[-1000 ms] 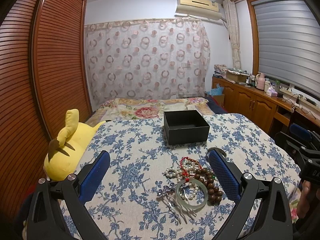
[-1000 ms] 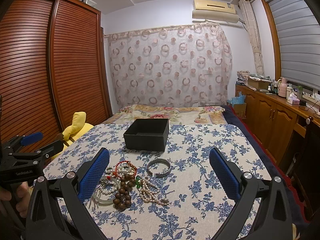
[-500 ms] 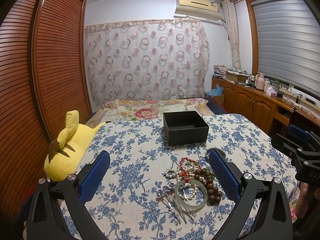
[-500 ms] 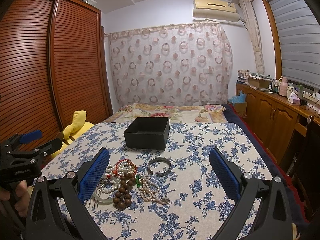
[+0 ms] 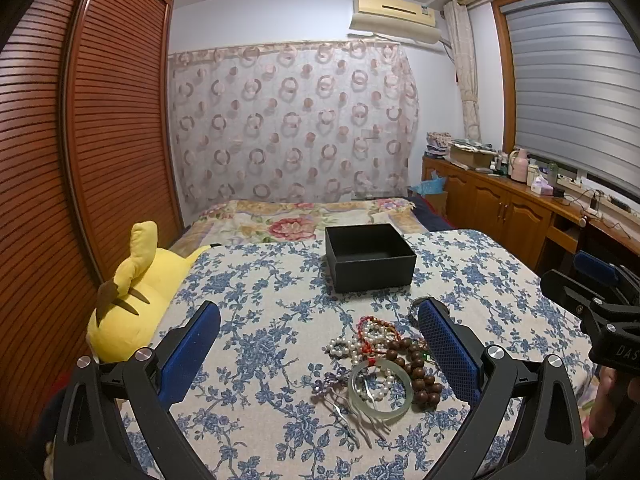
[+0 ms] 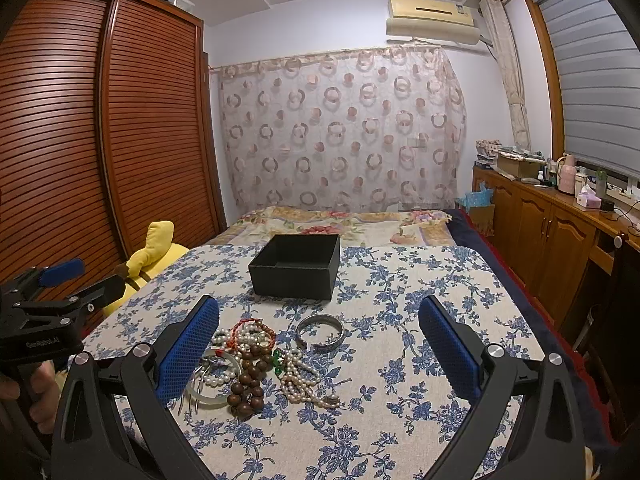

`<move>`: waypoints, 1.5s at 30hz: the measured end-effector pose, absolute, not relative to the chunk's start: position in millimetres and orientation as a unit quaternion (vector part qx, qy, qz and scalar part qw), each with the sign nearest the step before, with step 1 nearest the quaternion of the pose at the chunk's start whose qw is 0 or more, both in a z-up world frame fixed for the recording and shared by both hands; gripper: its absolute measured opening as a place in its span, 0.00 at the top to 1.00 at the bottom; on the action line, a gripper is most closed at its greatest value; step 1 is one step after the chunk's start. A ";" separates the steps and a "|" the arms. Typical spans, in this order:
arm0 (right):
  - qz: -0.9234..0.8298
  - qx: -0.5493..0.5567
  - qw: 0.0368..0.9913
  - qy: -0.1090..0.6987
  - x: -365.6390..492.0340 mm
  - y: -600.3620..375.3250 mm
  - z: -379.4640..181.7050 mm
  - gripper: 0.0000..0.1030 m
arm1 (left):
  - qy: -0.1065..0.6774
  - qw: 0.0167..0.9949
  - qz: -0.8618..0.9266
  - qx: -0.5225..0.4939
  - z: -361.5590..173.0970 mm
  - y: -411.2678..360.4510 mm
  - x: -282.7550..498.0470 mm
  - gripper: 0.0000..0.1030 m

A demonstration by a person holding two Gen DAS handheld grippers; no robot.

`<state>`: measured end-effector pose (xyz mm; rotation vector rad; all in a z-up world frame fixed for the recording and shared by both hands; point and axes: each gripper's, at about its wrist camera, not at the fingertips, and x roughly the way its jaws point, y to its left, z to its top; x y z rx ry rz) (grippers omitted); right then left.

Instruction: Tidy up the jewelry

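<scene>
Both jaws stood wide and held nothing: the left gripper (image 5: 319, 344) and the right gripper (image 6: 319, 340) hovered over the near edge of the floral tablecloth (image 6: 420, 292). The jewelry pile (image 6: 256, 364) lay near that edge, a silver bangle (image 6: 320, 332) just beside it. The open black box (image 6: 296, 268) sat toward the far edge.

A yellow plush toy (image 5: 136, 300) lies at the left edge of the blue flower tablecloth (image 5: 260, 320). Left of the toy stands a brown slatted wardrobe (image 5: 80, 160). Far behind the tablecloth hangs a curtain with circles (image 5: 292, 128), and above this curtain is an air conditioner (image 5: 396, 16). A wooden cabinet (image 5: 500, 204) stands to the right.
</scene>
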<state>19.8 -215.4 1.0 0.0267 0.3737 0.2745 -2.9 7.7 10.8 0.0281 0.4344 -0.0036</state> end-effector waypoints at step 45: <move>0.210 -0.029 0.931 0.296 57.3 -203.2 -84.1 0.22 | 0.376 0.912 -0.155 -0.055 -97.4 9.4 59.4 0.64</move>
